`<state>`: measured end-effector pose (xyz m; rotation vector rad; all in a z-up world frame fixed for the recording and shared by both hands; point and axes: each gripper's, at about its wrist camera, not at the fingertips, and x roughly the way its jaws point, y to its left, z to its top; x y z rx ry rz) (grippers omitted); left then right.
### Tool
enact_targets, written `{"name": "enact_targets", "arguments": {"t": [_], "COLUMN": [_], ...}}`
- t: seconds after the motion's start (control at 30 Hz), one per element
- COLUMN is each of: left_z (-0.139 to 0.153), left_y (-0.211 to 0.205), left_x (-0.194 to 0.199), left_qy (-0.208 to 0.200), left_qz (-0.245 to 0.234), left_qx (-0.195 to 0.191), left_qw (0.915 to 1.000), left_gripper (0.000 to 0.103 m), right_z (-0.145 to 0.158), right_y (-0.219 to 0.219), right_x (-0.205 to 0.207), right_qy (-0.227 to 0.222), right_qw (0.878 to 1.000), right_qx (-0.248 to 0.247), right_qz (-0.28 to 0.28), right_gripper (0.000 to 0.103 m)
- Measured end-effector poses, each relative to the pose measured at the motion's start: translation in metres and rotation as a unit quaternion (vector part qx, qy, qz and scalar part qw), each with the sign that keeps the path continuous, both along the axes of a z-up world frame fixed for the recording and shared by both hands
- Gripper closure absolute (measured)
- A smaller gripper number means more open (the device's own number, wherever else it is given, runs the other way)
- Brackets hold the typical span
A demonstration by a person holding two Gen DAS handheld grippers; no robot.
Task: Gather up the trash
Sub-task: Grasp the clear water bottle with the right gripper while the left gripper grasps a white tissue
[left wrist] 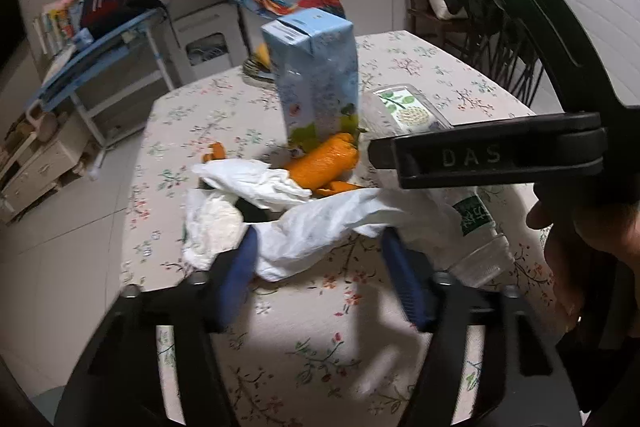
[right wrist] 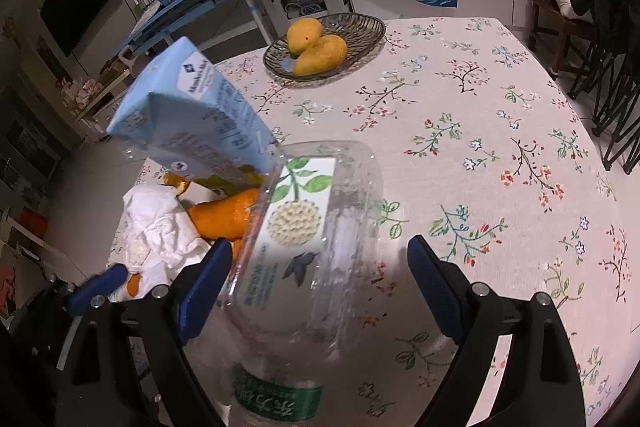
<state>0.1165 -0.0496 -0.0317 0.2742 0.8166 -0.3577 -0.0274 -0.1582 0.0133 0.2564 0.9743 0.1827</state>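
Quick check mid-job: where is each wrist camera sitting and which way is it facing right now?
Left wrist: on the left gripper, angled down at crumpled white tissue lying between its open jaws; the right gripper's black body and a hand show.
Right wrist: on the right gripper, angled down at the clear plastic clamshell box; jaws open around it.
Shared: light-blue carton, orange peel, green-labelled bottle, floral tablecloth.

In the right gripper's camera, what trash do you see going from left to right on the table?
Crumpled white tissue → orange peel → clear plastic box with a green-leaf label, then bare flowered tablecloth.
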Motion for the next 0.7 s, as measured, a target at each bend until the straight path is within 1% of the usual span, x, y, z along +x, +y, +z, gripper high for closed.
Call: {"name": "enact_targets", "arguments": {"t": [0.03, 0.07, 0.1, 0.17, 0.27, 0.4, 0.5, 0.57, 0.63, 0.67, 0.7], "left_z": [-0.001, -0.002, -0.002, 0.0, 0.007, 0.01, 0.013, 0.015, 0.014, 0.013, 0.013], "left_y": [-0.001, 0.0, 0.0, 0.004, 0.012, 0.023, 0.033, 0.042, 0.054, 0.065, 0.072], "left_x": [0.001, 0.005, 0.005, 0.007, 0.008, 0.008, 0.001, -0.004, -0.006, -0.007, -0.006], "left_qy": [0.005, 0.019, 0.025, 0.033, 0.042, 0.055, 0.062, 0.069, 0.085, 0.094, 0.1], "left_qz": [-0.003, -0.006, -0.006, -0.008, -0.004, 0.007, 0.013, 0.02, 0.035, 0.047, 0.054], "left_qx": [-0.005, -0.018, -0.025, -0.052, -0.084, -0.119, -0.139, -0.156, -0.181, -0.204, -0.219], "left_qw": [1.0, 0.9996, 0.9994, 0.9981, 0.9955, 0.9913, 0.9882, 0.9851, 0.9793, 0.9732, 0.969], "left_gripper": [0.067, 0.081, 0.086, 0.093, 0.1, 0.1, 0.1, 0.1, 0.1, 0.1, 0.1], "right_z": [-0.001, -0.001, -0.001, -0.001, -0.002, 0.0, 0.003, 0.004, 0.004, 0.004, 0.004], "right_y": [-0.001, -0.001, -0.002, -0.006, -0.012, -0.016, -0.02, -0.023, -0.027, -0.028, -0.029], "right_x": [0.001, 0.001, 0.001, 0.003, 0.004, 0.0, -0.005, -0.01, -0.015, -0.018, -0.019], "right_qy": [0.002, 0.003, 0.005, 0.008, 0.012, 0.013, 0.011, 0.012, 0.012, 0.012, 0.012], "right_qw": [1.0, 1.0, 1.0, 1.0, 0.999, 0.999, 0.999, 0.999, 0.999, 0.999, 0.999], "right_qx": [0.003, 0.006, 0.011, 0.02, 0.033, 0.039, 0.038, 0.038, 0.038, 0.037, 0.036], "right_qz": [0.002, 0.004, 0.007, 0.008, 0.01, 0.014, 0.018, 0.018, 0.018, 0.017, 0.016], "right_gripper": [0.018, 0.02, 0.024, 0.031, 0.032, 0.037, 0.041, 0.042, 0.042, 0.042, 0.042]}}
